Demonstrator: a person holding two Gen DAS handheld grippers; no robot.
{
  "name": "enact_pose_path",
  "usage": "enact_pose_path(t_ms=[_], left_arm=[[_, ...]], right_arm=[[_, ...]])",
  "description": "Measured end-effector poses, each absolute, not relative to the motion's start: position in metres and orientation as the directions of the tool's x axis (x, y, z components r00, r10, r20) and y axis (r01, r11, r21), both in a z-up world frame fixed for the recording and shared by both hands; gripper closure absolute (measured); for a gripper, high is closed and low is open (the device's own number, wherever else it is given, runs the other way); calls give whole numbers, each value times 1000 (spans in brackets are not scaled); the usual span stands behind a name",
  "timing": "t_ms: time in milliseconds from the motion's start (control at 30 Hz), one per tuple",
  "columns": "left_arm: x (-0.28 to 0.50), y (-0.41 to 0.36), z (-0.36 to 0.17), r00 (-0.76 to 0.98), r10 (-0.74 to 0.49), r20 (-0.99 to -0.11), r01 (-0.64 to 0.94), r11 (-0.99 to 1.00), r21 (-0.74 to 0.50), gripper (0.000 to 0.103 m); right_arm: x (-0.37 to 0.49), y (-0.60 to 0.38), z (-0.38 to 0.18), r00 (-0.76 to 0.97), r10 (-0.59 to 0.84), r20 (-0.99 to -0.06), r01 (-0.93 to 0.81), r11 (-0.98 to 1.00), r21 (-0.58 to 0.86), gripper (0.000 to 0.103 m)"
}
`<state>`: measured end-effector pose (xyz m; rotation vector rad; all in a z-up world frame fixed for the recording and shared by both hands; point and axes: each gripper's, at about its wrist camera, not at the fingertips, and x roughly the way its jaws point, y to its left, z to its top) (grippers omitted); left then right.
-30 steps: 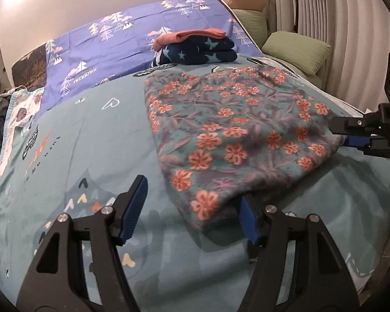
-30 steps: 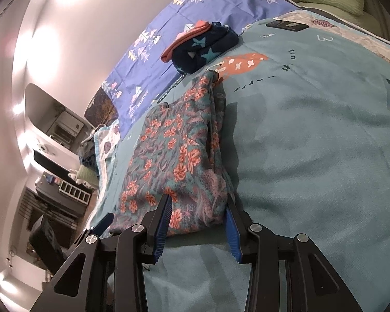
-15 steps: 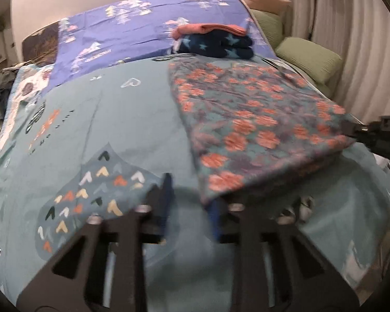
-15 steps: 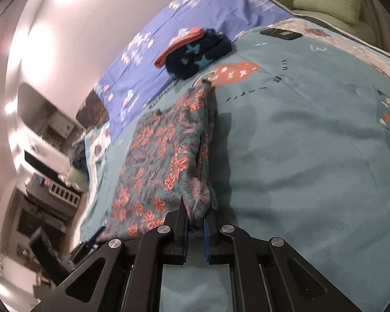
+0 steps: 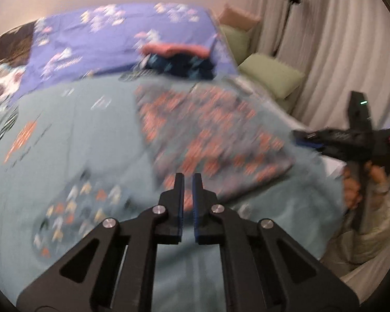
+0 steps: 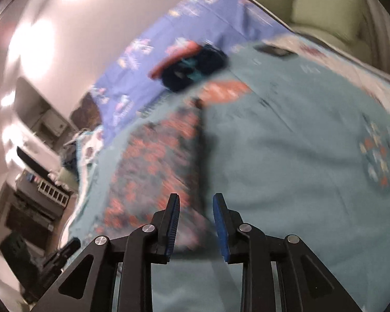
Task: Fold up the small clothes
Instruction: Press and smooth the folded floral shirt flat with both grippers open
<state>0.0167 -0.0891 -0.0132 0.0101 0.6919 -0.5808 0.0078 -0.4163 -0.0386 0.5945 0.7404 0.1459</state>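
A folded floral garment, teal with orange flowers (image 5: 210,135), lies on the teal bed cover (image 5: 65,156); it also shows in the right wrist view (image 6: 153,161). Both views are blurred by motion. My left gripper (image 5: 187,182) hovers at the garment's near edge with its jaws almost together and nothing visibly between them. My right gripper (image 6: 196,202) is open, just off the garment's near corner, holding nothing. It shows from the side in the left wrist view (image 5: 306,140) at the garment's right edge.
A stack of folded clothes, navy with stars under a pink piece (image 5: 179,59), sits behind the garment on a purple sheet (image 5: 96,44); it also shows in the right wrist view (image 6: 192,65). Green pillows (image 5: 270,75) and curtains are at right. Shelves (image 6: 39,182) stand left of the bed.
Both grippers have pulled back from the garment. The right gripper, shut on its corner half a second ago, has opened and let go. The left jaws have closed further.
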Motion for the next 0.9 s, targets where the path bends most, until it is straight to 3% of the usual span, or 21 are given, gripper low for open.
enact_pose_path(t_ms=[100, 167, 233, 267, 333, 400, 467, 533, 667, 700, 800, 900], left_arm=[[37, -118, -15, 608, -537, -584, 559, 812, -165, 97], [60, -135, -38, 589, -482, -648, 529, 837, -142, 97], [81, -137, -75, 547, -385, -744, 463, 879, -115, 97], [86, -131, -88, 517, -404, -755, 449, 879, -163, 97], [84, -117, -86, 511, -465, -723, 449, 862, -236, 97], [82, -112, -79, 496, -474, -728, 451, 857, -251, 96], [84, -114, -69, 502, -479, -720, 464, 852, -243, 90], [89, -120, -56, 537, -478, -695, 482, 850, -213, 77], [116, -140, -44, 533, -506, -678, 517, 829, -213, 75], [125, -145, -46, 536, -498, -682, 519, 831, -199, 75], [151, -150, -63, 567, -385, -729, 462, 881, -106, 59], [164, -137, -82, 555, -382, -739, 434, 891, -135, 59]], right_arm=[[30, -392, -26, 734, 389, -557, -35, 841, 541, 80], [47, -380, -30, 706, 415, -574, -65, 845, 531, 82], [63, -376, -51, 666, 333, -667, 18, 887, 461, 88], [65, -380, -64, 643, 287, -710, 67, 903, 425, 92], [61, -393, -80, 636, 303, -710, 99, 880, 464, 94], [54, -413, -83, 638, 310, -705, 139, 854, 501, 89], [51, -430, -77, 659, 336, -673, 147, 820, 553, 86], [55, -434, -62, 696, 345, -629, 105, 818, 565, 87], [85, -419, -40, 708, 388, -590, -2, 837, 548, 86], [93, -414, -39, 701, 396, -593, -21, 842, 538, 86], [124, -402, -49, 663, 377, -647, -17, 871, 490, 87], [149, -418, -87, 624, 264, -735, 113, 901, 419, 89]])
